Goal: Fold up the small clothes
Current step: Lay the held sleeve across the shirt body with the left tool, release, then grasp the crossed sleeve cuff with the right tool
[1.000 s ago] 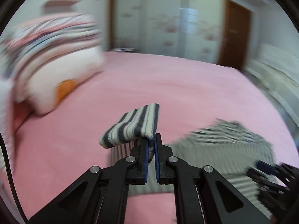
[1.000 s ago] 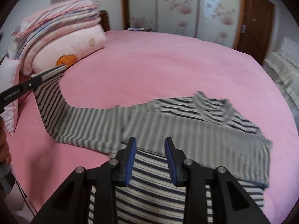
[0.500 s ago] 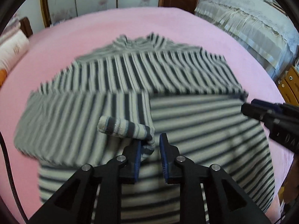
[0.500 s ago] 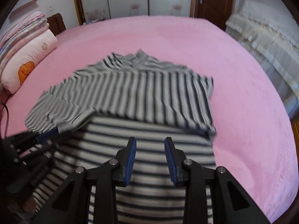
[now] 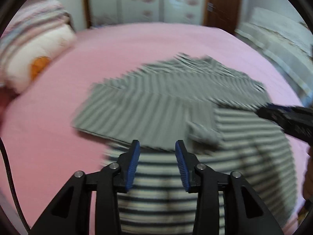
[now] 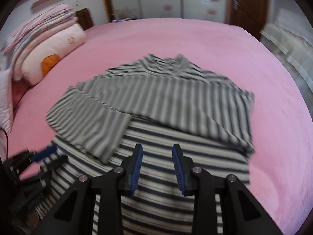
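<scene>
The shirt [image 6: 176, 105] lies on the pink bed [image 6: 195, 37], in front of the pillow [image 6: 56, 52] and toward the near edge; its striped sleeves are folded across the chest. A second ago the left hand-held gripper [image 5: 157, 152] was clamped on the sleeve cuff and held it up in the air, off to the pillow side. Half a second ago the cuff was down over the shirt, with the pads just parting. Now the cuff [image 5: 205, 135] lies loose on the shirt, right of that gripper — its jaws are opening, and nothing is between them; only the shirt's lower body shows through the gap.

The right hand-held gripper [image 6: 157, 152] has kept the same moderate gap through all three moments. It is open and empty, above the shirt's lower half. A second ago the sleeve ran long toward the pillow; it now sits doubled over the shirt's pillow-side shoulder [image 6: 88, 121].

In the left wrist view the right gripper enters from the edge far from the pillow, over the shirt's side. There is pale lettering on its body, too blurred to read. The pillow bears an orange patch [image 6: 49, 62] and a small outline mark, neither legible as writing. The left view is smeared by motion.
</scene>
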Tool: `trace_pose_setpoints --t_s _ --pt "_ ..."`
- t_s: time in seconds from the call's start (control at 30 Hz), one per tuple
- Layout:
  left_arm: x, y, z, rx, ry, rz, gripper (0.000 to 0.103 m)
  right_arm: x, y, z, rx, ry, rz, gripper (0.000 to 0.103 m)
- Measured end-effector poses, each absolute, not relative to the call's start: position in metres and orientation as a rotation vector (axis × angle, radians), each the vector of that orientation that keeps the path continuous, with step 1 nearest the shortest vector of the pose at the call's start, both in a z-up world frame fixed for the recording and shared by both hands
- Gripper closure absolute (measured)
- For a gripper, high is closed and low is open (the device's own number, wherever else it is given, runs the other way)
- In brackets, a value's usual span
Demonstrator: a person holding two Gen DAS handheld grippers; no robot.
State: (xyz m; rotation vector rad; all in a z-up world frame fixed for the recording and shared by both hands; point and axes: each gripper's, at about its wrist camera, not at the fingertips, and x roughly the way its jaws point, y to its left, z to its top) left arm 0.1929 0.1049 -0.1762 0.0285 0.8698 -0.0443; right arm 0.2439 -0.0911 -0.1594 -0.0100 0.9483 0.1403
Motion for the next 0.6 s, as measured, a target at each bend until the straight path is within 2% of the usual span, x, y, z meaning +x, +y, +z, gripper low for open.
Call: trace_pose_setpoints --t_s 0.07,0.13,0.27,0.6 --pt "0.2 0.13 -0.17 0.043 0.837 0.061 0.054 0.249 -0.073 -0.156 -0.034 0.94 0.165 0.071" --pt "0.205 0.152 -0.168 0.036 0.827 0.127 0.054 0.254 -0.055 -0.156 -0.049 0.939 0.191 0.071" --pt "0.216 0.193 -0.179 0.012 0.86 0.223 0.054 0.257 -0.028 -0.163 -0.074 0.941 0.23 0.061" --pt "0.231 0.233 -0.217 -0.032 0.935 0.285 0.054 0.26 0.007 -0.188 -0.15 1.003 0.252 0.059"
